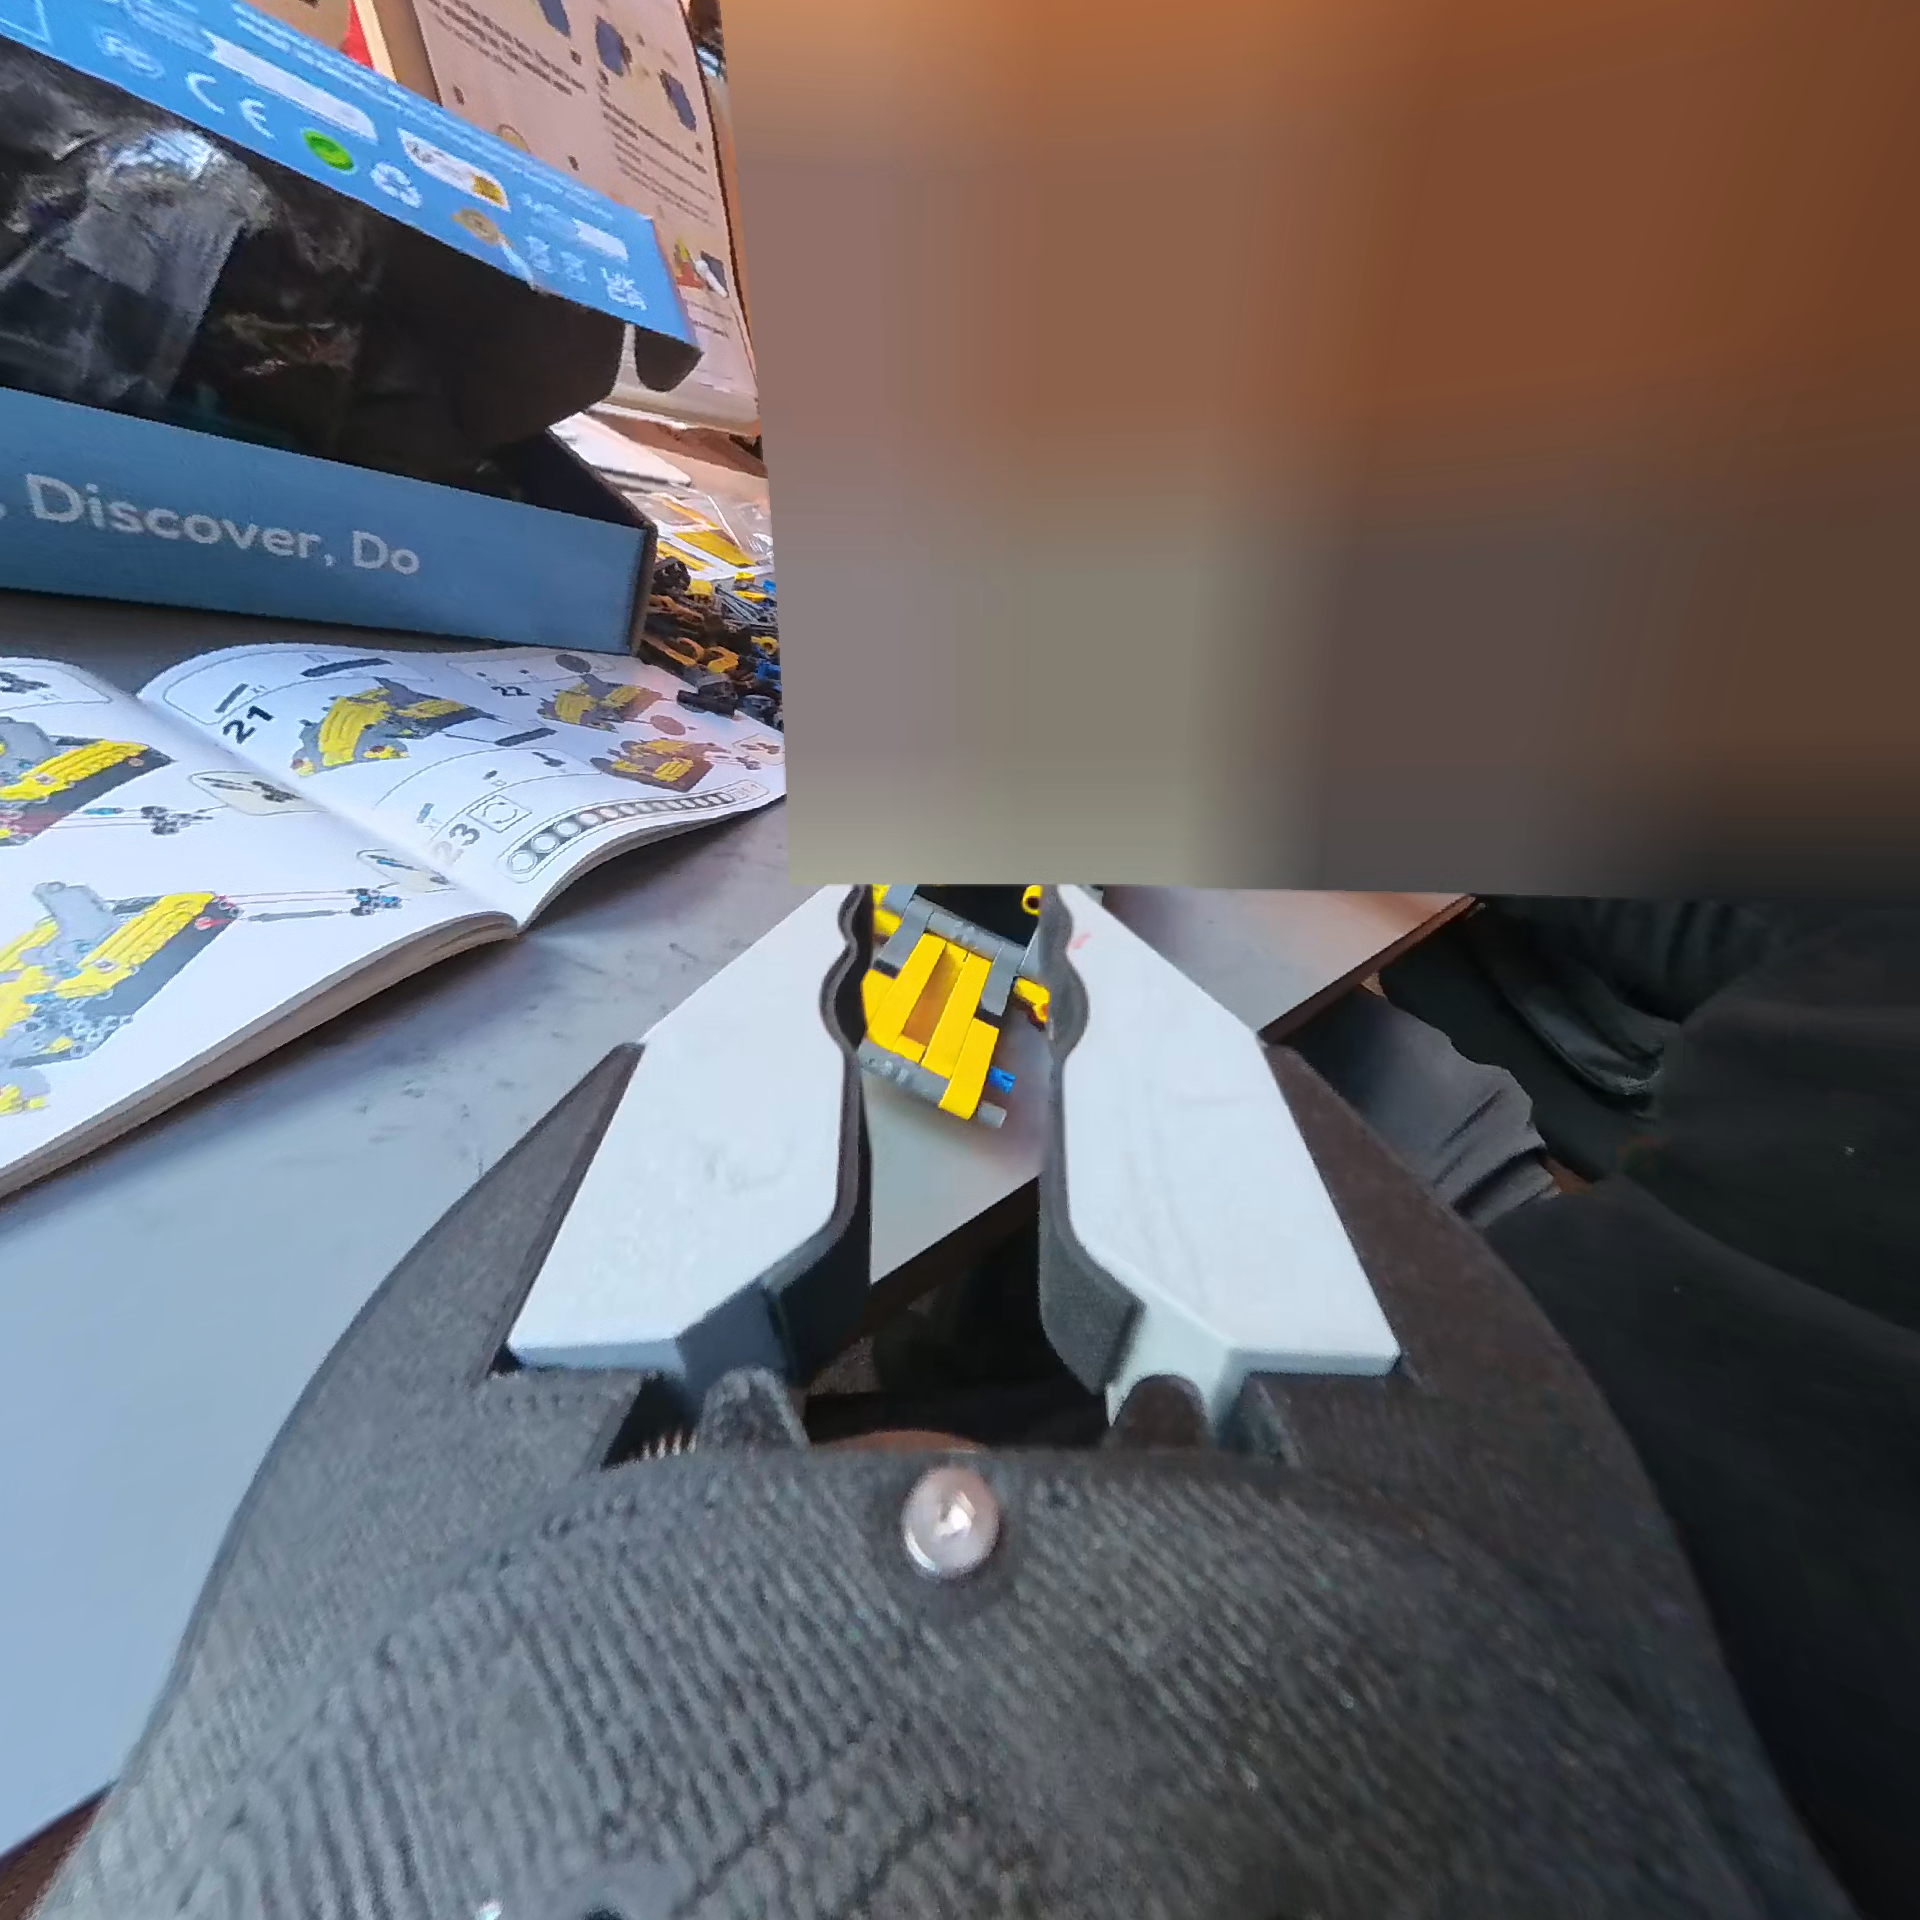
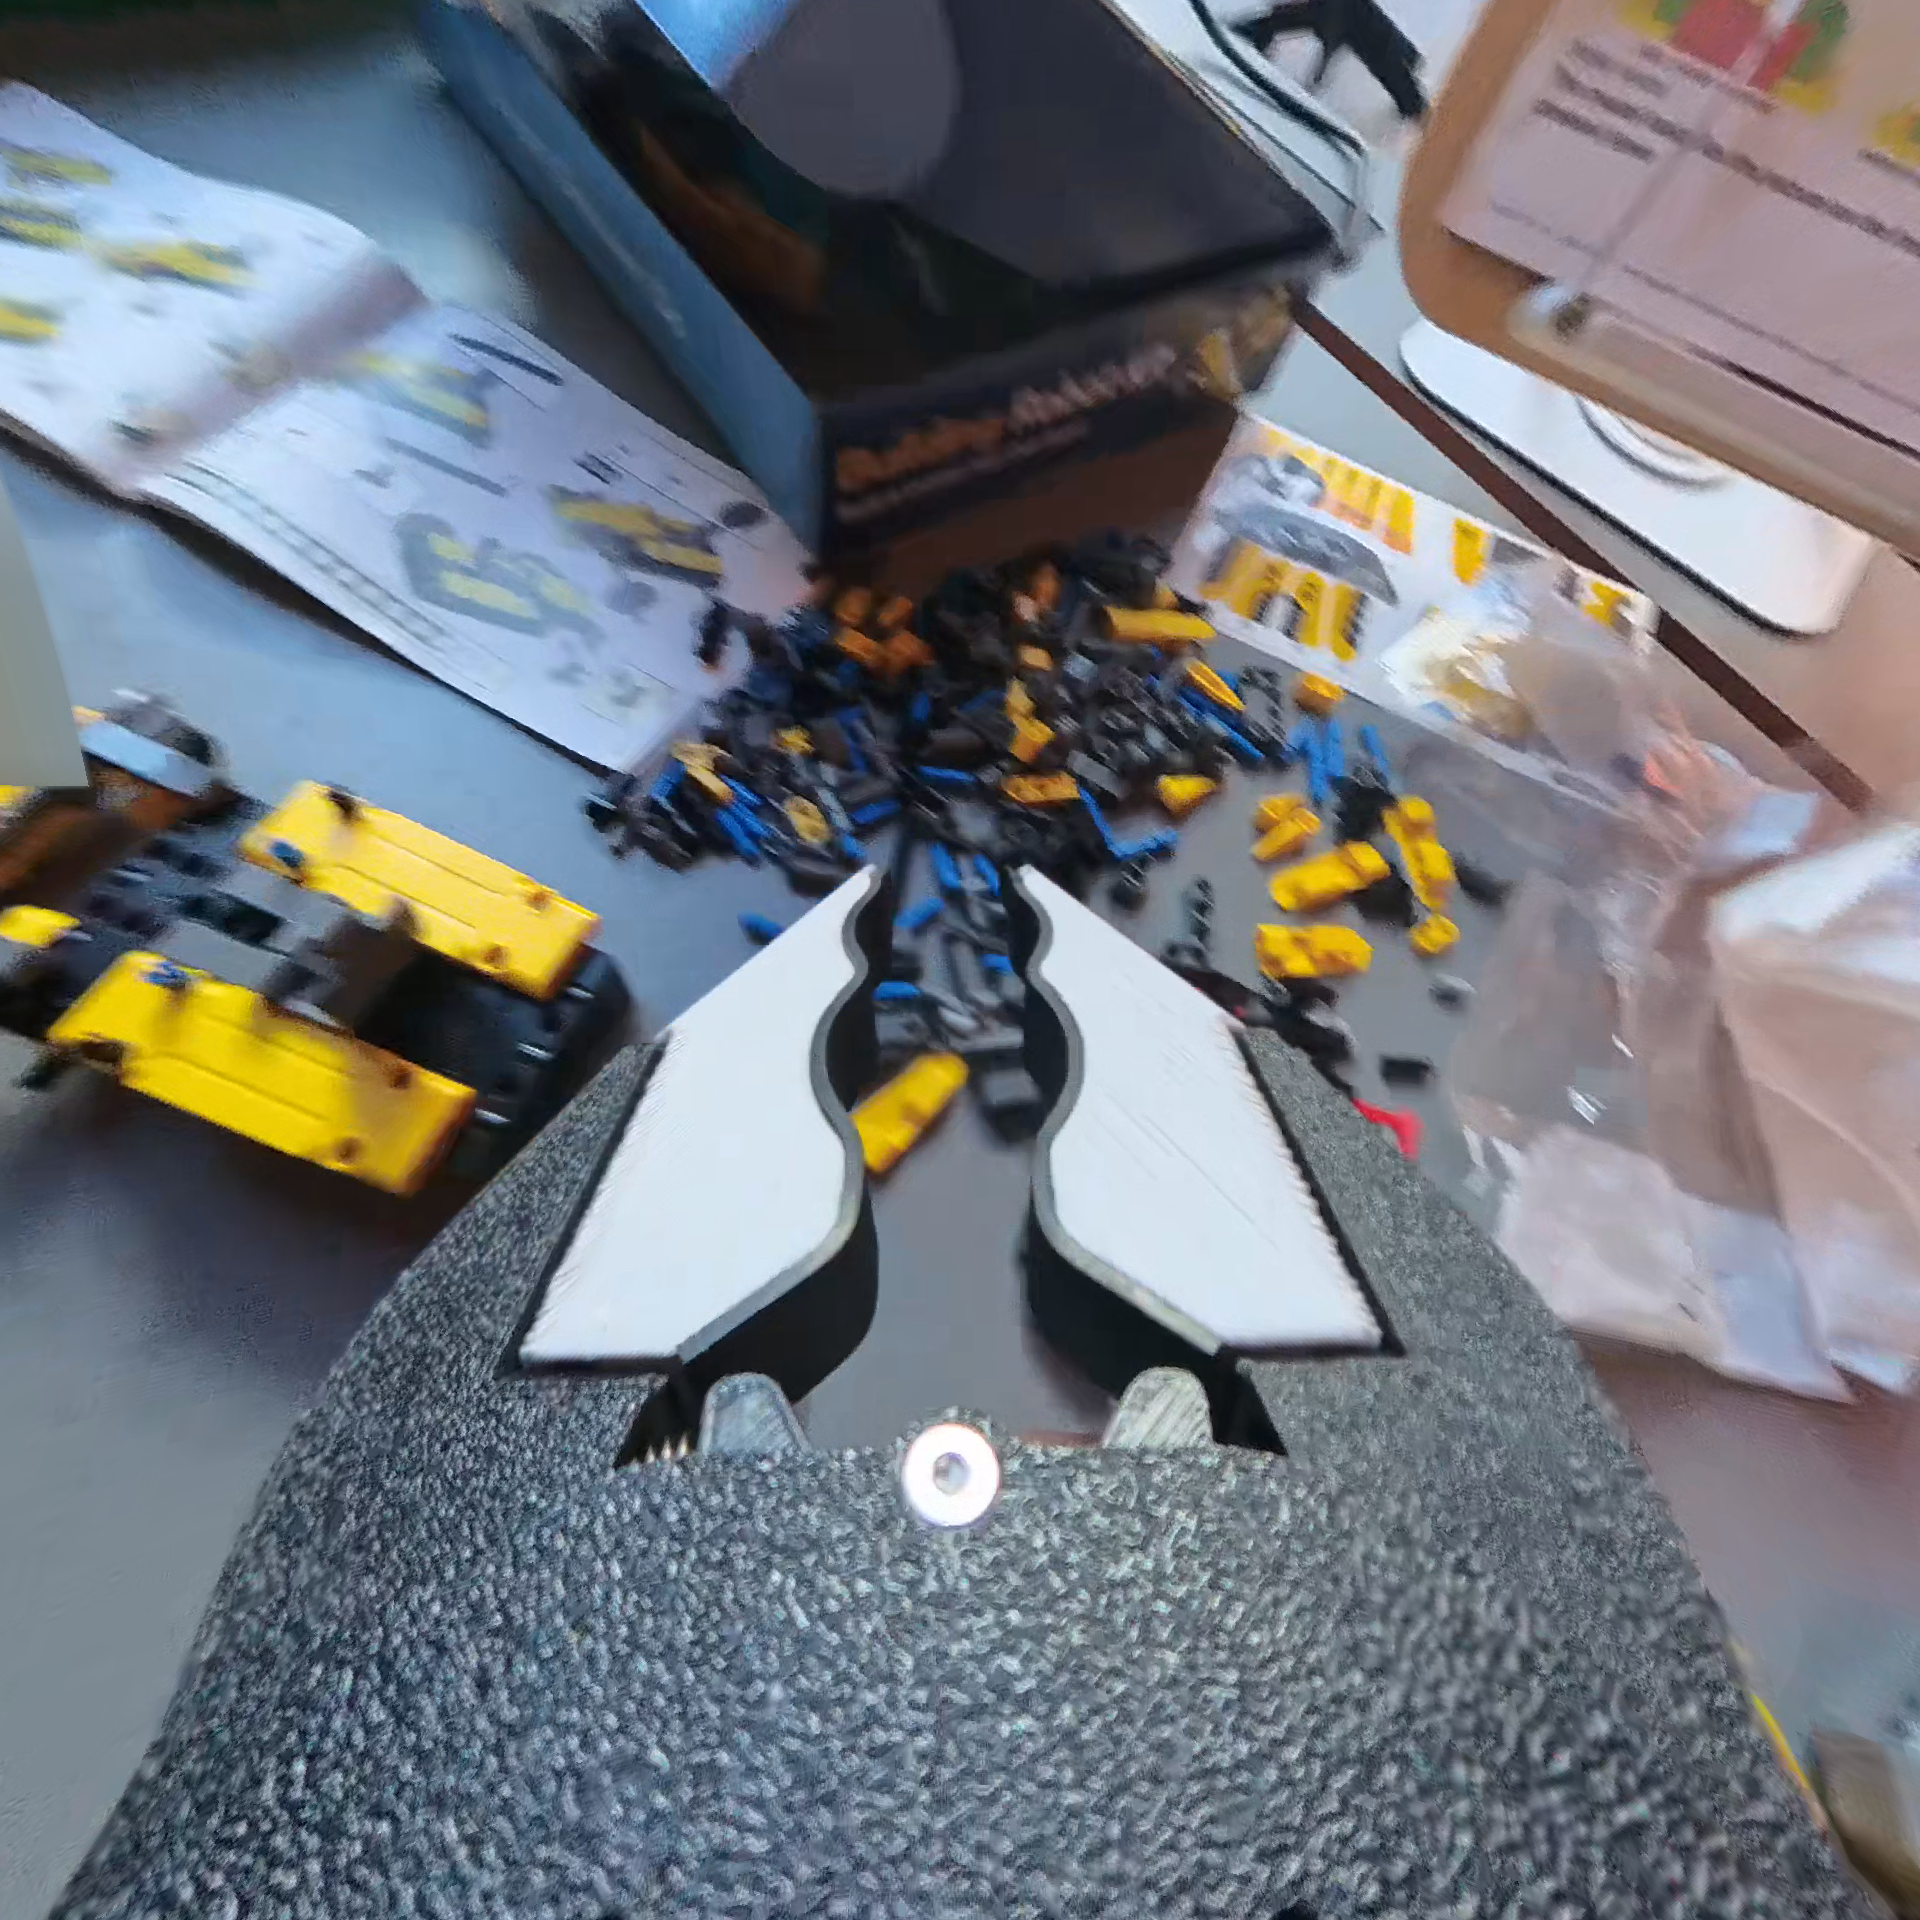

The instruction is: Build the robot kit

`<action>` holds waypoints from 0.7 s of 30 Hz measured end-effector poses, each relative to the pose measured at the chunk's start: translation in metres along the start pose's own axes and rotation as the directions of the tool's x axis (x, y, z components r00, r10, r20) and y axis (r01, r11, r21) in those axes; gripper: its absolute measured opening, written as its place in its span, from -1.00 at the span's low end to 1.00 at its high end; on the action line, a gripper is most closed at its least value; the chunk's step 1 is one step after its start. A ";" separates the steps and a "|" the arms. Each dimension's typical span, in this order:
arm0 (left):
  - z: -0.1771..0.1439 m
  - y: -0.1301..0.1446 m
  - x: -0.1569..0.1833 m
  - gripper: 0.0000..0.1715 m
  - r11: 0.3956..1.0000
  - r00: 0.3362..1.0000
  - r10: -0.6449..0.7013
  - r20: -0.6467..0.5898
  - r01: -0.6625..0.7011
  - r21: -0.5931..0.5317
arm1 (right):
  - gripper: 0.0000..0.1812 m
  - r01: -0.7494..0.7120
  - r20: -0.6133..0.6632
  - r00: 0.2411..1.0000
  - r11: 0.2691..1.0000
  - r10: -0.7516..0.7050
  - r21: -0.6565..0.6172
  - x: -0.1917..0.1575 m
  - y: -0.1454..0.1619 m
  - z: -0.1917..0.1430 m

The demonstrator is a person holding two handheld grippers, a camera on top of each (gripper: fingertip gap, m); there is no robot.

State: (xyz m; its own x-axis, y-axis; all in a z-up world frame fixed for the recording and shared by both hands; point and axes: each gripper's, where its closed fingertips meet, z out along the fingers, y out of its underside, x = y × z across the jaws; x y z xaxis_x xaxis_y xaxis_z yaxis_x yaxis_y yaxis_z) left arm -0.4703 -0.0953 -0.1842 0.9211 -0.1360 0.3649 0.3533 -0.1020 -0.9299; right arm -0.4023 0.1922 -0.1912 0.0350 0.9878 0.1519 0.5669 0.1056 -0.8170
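Two grippers show, one per wrist view, and neither clearly pinches anything. In the left wrist view the left gripper has its white fingers spread with a gap between them, and through that gap sits a yellow-and-grey brick assembly on the grey desk; the fingertips flank it closely, but a blurred patch hides the tips, so contact cannot be told. In the right wrist view the right gripper is slightly parted and empty, poised above the near edge of a pile of loose black, blue and yellow bricks; a single yellow piece lies on the desk between the finger bases. Left of it rests a partly built yellow-and-black vehicle, with two yellow side panels fitted and a grey centre. Farther off lie an open instruction booklet, an opened blue box and, to the right, crumpled clear plastic bags. Judging by the large heap of unused pieces, the model looks well short of finished.
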 end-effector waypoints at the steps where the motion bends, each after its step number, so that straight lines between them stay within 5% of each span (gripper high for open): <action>1: 0.000 0.002 -0.001 -0.67 1.000 1.000 -0.004 0.005 0.004 -0.003 | -0.80 -0.006 -0.037 0.999 0.999 0.005 -0.033 0.010 0.009 -0.001; 7: -0.004 0.006 -0.003 -0.67 0.999 0.999 0.033 0.038 -0.033 -0.014 | -0.99 -0.020 -0.077 0.997 0.995 0.012 -0.100 0.032 0.036 -0.010; 12: -0.003 0.010 -0.005 -0.68 0.997 0.995 0.073 0.063 -0.071 -0.034 | -0.88 -0.076 -0.146 0.988 0.979 0.049 -0.187 0.056 0.055 -0.015; 21: 0.006 0.022 -0.008 -0.70 0.993 0.993 0.097 0.069 -0.092 -0.077 | -0.90 -0.046 0.092 0.994 0.989 0.059 -0.143 0.003 0.066 -0.030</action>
State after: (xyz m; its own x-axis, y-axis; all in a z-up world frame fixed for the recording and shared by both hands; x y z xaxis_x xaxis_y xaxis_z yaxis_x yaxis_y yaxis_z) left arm -0.4688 -0.0906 -0.2077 0.9600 -0.0774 0.2690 0.2538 -0.1650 -0.9531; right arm -0.3405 0.1988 -0.2279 -0.0077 0.9987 0.0512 0.6765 0.0429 -0.7351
